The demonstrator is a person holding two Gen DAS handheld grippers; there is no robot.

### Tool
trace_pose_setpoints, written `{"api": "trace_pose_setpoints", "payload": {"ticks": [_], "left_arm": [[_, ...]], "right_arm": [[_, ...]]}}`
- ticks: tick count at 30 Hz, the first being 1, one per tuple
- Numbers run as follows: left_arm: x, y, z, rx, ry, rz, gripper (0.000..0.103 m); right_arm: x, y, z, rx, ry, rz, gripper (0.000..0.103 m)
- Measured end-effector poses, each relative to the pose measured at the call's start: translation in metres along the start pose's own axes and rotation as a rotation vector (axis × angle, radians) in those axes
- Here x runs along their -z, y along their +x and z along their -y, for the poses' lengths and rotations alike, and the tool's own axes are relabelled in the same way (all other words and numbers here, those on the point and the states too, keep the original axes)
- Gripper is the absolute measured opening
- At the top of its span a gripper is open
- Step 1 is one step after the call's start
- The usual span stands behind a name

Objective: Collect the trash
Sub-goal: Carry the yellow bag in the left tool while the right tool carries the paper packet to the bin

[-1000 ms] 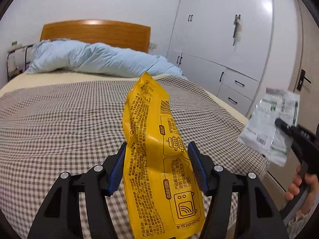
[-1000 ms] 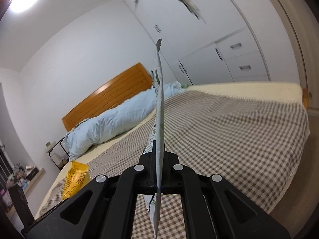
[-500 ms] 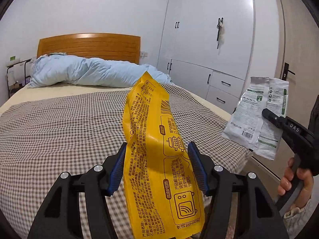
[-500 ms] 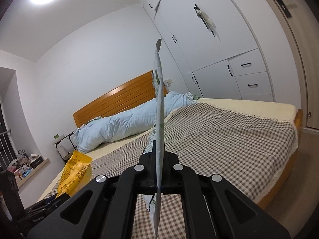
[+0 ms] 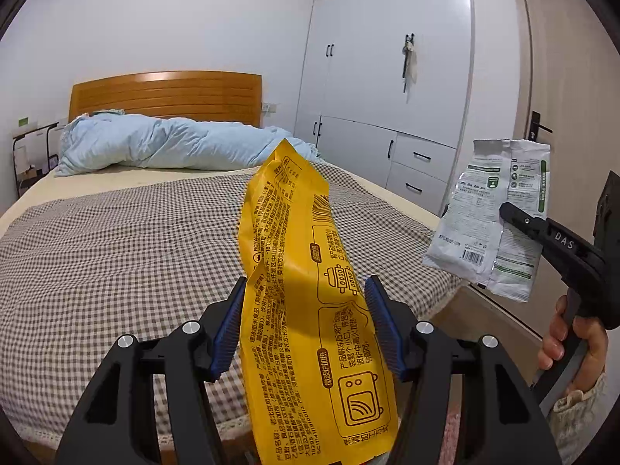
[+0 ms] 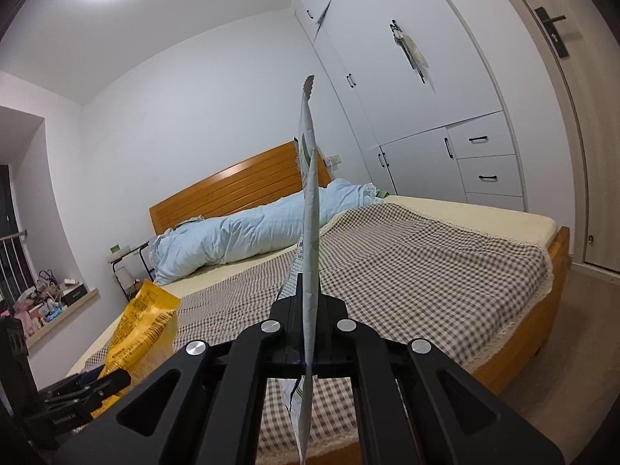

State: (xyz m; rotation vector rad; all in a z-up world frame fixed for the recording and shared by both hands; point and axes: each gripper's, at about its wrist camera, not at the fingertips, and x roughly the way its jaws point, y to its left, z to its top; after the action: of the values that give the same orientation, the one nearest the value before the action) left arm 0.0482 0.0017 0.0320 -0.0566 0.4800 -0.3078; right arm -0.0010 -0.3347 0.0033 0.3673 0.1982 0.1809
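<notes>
A long yellow food wrapper [image 5: 306, 290] stands up between the blue pads of my left gripper [image 5: 306, 325], which is shut on it. The same yellow wrapper [image 6: 145, 321] shows at the lower left of the right wrist view. My right gripper [image 6: 308, 312] is shut on a flat white-and-green packet [image 6: 310, 201], seen edge-on and sticking up from the jaws. In the left wrist view that white-and-green packet [image 5: 492, 217] hangs at the right, pinched by the right gripper [image 5: 507, 209] in a person's hand [image 5: 573, 341]. Both wrappers are held in the air in front of the bed.
A bed with a brown checked cover [image 5: 116, 240], a light blue duvet [image 5: 162, 147] and a wooden headboard [image 5: 166, 97] fills the room. White wardrobes with drawers [image 5: 387, 97] line the right wall, beside a door [image 5: 558, 116]. A cluttered sill [image 6: 46, 298] is at left.
Both grippers have drawn back from the bed with their wrappers still held. The bed looks smaller and farther, and more of the wardrobe and door has come into view.
</notes>
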Motion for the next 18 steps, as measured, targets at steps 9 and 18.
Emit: {"api": "trace_pose_setpoints", "payload": {"ticks": [9,18], "left_arm": [[0.018,-0.016,0.017,0.025,0.033,-0.019,0.058],[0.047,-0.026,0.031,0.039,0.059,-0.082,0.058]], "right_arm": [[0.017,-0.021,0.011,-0.002,-0.019,-0.046,0.002],[0.046,-0.024,0.021,-0.018,-0.033,-0.128,0.002]]}}
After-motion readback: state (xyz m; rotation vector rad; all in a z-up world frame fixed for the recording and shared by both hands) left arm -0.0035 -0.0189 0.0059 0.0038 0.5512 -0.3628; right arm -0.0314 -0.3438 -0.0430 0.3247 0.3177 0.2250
